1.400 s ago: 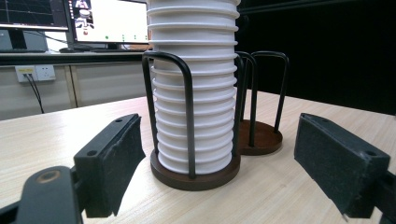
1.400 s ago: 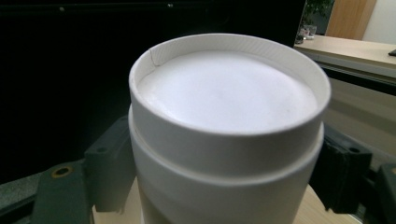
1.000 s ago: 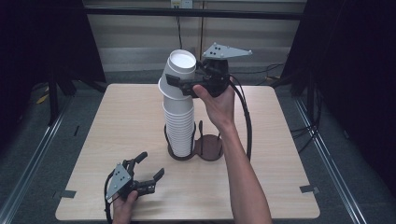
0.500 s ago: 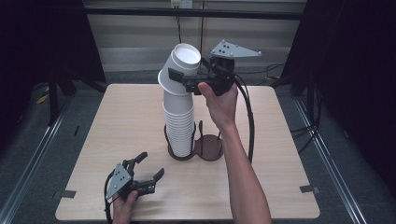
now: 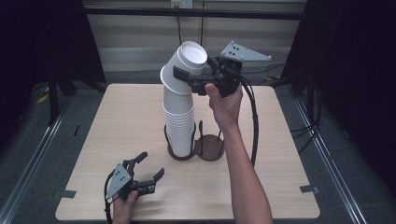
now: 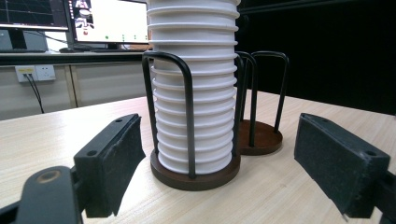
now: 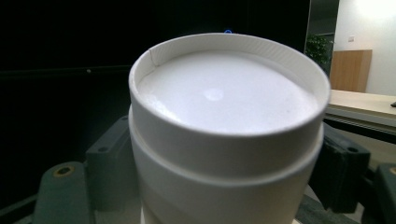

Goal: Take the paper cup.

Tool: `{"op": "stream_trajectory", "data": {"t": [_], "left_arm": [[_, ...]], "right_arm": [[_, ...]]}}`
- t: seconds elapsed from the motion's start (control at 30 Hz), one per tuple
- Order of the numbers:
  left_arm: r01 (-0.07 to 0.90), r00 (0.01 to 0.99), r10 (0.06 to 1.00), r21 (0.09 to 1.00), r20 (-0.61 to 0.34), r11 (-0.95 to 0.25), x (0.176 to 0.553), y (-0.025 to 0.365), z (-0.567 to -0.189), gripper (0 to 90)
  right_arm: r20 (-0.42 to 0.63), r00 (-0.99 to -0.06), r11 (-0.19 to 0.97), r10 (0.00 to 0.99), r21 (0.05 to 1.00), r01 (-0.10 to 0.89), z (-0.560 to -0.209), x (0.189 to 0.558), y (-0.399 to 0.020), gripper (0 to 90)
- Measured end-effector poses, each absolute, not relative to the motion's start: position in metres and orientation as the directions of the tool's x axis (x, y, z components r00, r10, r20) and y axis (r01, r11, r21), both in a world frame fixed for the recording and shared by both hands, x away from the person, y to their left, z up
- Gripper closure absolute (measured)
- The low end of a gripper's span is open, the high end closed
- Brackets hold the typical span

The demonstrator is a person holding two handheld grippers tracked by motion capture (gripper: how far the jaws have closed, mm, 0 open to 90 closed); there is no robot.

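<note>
The worktop (image 5: 280, 154) carries a brown two-ring wire holder (image 5: 208, 144) near its middle, and in the holder's left ring stands the tall stack of white paper cups (image 5: 180, 126), upright along its lower run and then kinking over toward the person's right at the top. That kink is the whole story here: the top few cups (image 5: 184, 70) lean off the stack's vertical axis, mouths turned up and toward the camera, and the right gripper (image 5: 198, 80) has them across the waist, its jaws closed against either side of the white wall. In the right gripper view the uppermost cup (image 7: 229, 126) sits square between the two black jaws, rim close to the lens, so the clamp looks centred. Judging by the tilt, the lift wants to run along the leaning cups' own axis, up and to the right, or the nested rims below may drag along. The right hand is plainly the one on the job. Down at the near left corner, the left gripper (image 5: 149, 170) rests low by the worktop, jaws spread wide and holding nothing, pointed at the holder's base; in the left gripper view the stack's bottom cups (image 6: 194, 116) stand well ahead of them, caged by the black wire uprights (image 6: 189, 112).
</note>
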State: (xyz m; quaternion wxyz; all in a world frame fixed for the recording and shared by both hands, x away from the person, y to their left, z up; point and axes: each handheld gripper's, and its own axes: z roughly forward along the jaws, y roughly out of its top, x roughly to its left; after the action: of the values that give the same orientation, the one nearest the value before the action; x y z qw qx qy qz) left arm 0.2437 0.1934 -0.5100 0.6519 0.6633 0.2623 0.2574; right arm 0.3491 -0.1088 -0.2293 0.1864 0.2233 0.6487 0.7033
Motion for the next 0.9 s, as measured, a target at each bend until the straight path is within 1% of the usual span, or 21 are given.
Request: {"op": "stream_trajectory", "data": {"t": [0.13,0.9], "left_arm": [[0.012,0.73,0.684,1.0,0.0,-0.013,0.244,0.193,-0.51,15.5],[0.012,0.73,0.684,1.0,0.0,-0.013,0.244,0.193,-0.51,15.5]], "right_arm": [[0.087,-0.828,-0.113,0.554,0.993,0.028,-0.229,0.346,-0.113,20.7],[0.095,-0.814,-0.136,0.573,0.99,0.02,-0.227,0.321,-0.15,20.7]]}}
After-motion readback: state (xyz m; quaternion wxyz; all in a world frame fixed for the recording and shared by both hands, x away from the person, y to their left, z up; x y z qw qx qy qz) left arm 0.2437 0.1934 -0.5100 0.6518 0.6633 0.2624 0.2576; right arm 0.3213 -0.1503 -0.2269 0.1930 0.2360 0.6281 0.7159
